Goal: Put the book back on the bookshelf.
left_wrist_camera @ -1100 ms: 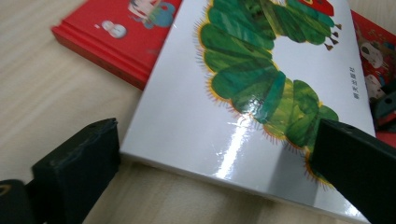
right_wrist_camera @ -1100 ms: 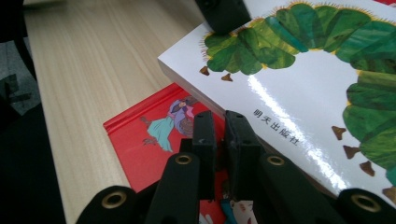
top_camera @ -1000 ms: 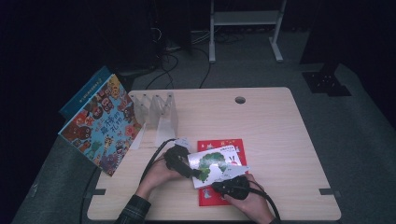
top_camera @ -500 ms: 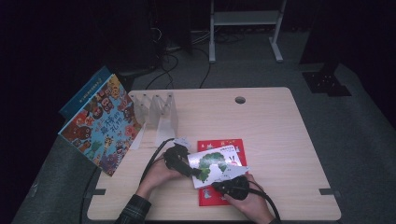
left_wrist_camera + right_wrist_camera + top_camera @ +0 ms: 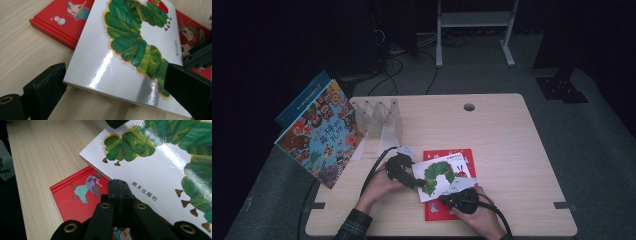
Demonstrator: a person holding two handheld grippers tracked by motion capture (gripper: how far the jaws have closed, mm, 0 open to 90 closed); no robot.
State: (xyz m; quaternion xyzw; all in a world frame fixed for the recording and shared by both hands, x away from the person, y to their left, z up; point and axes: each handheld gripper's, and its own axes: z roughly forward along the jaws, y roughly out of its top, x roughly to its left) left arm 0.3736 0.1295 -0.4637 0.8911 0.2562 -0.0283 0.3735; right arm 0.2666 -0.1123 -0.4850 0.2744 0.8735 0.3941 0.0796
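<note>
Surface [image 5: 512, 150]: we are working at a pale wooden top; a round cable hole [image 5: 469, 107] is sitting near its far edge.

Picture book at the left [image 5: 319, 132]: we are seeing a large, colourful book leaning tilted off the left edge of the surface, with a blue book [image 5: 302, 102] standing just behind it.

Clear rack [image 5: 379, 122]: a see-through divider stand is standing on the surface just beside that leaning book, at the far left.

Red book [image 5: 462, 156]: it is lying flat on the surface near the front, in front of us.

Caterpillar book [image 5: 443, 176]: the white book with the green caterpillar is resting on top of the red book, tilted, its left corner lifting clear of the wood and overhanging the red cover.

Left tongs [image 5: 113, 82]: we are holding them spread wide, one pad at each side of the caterpillar book's near corner; we cannot tell whether the pads are pressing on it.

Right tongs [image 5: 121, 192]: we are keeping them pressed together, tips meeting flat, lying low at the caterpillar book's edge above the red cover, with nothing visibly between them.
</note>
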